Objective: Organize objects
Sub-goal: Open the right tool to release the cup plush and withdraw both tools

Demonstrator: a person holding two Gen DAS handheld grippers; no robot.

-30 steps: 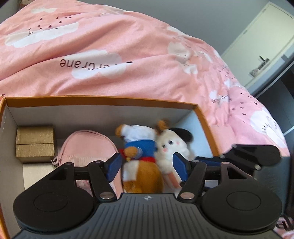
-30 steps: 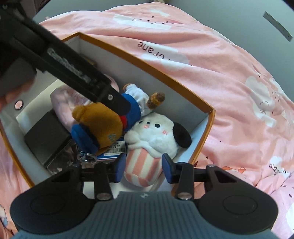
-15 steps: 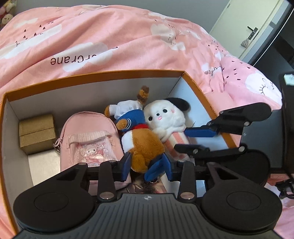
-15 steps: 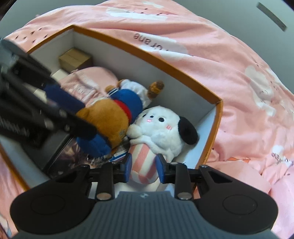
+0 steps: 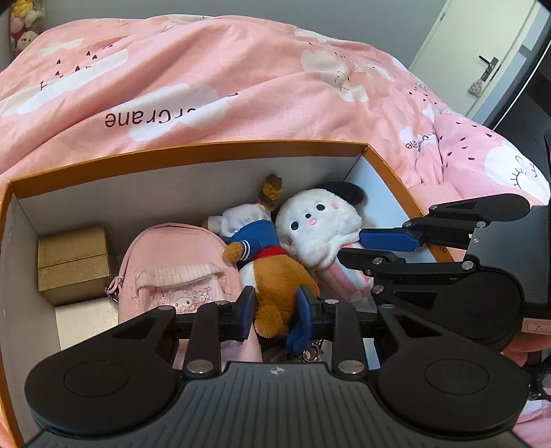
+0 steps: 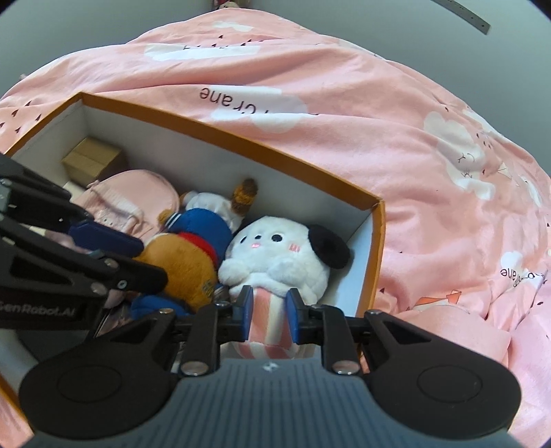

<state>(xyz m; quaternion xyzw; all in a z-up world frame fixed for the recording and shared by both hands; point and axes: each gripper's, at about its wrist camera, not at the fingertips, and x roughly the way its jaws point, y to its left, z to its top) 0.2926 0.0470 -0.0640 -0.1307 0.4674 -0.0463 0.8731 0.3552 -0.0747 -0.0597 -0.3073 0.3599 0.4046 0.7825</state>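
An orange-rimmed white box point(image 5: 193, 151) lies on the pink bed. In it lie a brown plush in a blue sailor top point(image 5: 268, 265), a white plush with a black ear point(image 5: 316, 224), a pink mini backpack point(image 5: 175, 272) and a gold box point(image 5: 72, 258). My left gripper point(image 5: 275, 308) is shut on the brown plush's lower body. My right gripper point(image 6: 268, 315) is shut on the white plush's pink-striped bottom point(image 6: 268, 324). The box rim point(image 6: 241, 144), the brown plush point(image 6: 186, 262), the white plush point(image 6: 275, 251) and the left gripper's fingers point(image 6: 103, 237) show in the right wrist view.
A pink quilt with white clouds point(image 5: 241, 79) surrounds the box. A door point(image 5: 482, 58) stands at the far right. Small plush toys point(image 5: 24, 27) sit at the far left. A dark flat item lies under the plushes at the box's near side.
Both grippers have closed on their plushes, the left on the brown one and the right on the white one. Both have drawn back and up, so more of the box shows.
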